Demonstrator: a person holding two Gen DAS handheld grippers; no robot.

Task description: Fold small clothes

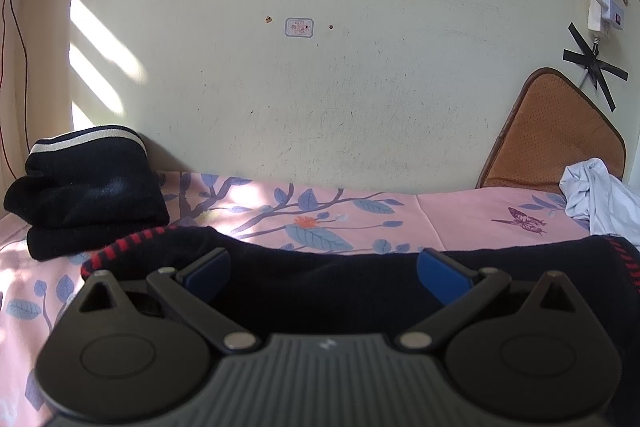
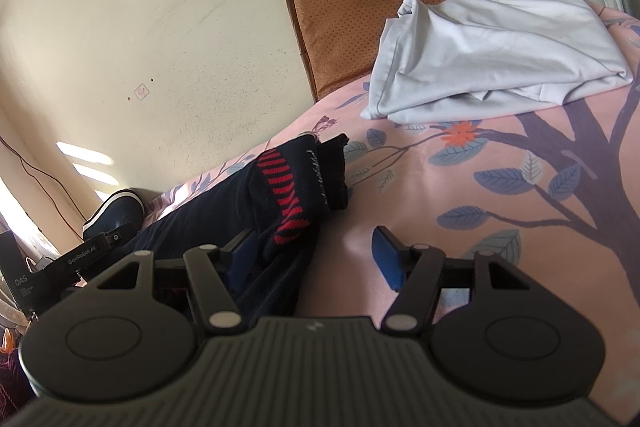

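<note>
A dark navy garment point(image 1: 340, 291) with red dashed trim lies flat across the pink floral bedsheet point(image 1: 460, 215). My left gripper point(image 1: 322, 267) hovers over its middle with the blue pads point(image 1: 208, 269) spread wide and nothing pinched. In the right wrist view the same garment point(image 2: 296, 183) ends in a bunched, red-striped cuff. That cuff lies by the left pad point(image 2: 244, 251) of my right gripper point(image 2: 316, 255). This gripper is open too, with cloth and bare sheet between its fingers.
A folded dark garment point(image 1: 88, 183) with white stripes sits at the far left by the wall. A crumpled white garment point(image 2: 500, 47) lies to the right, in front of a brown cushion point(image 2: 380, 7) leaning on the wall. The left gripper's black housing point(image 2: 86, 253) shows at the left edge.
</note>
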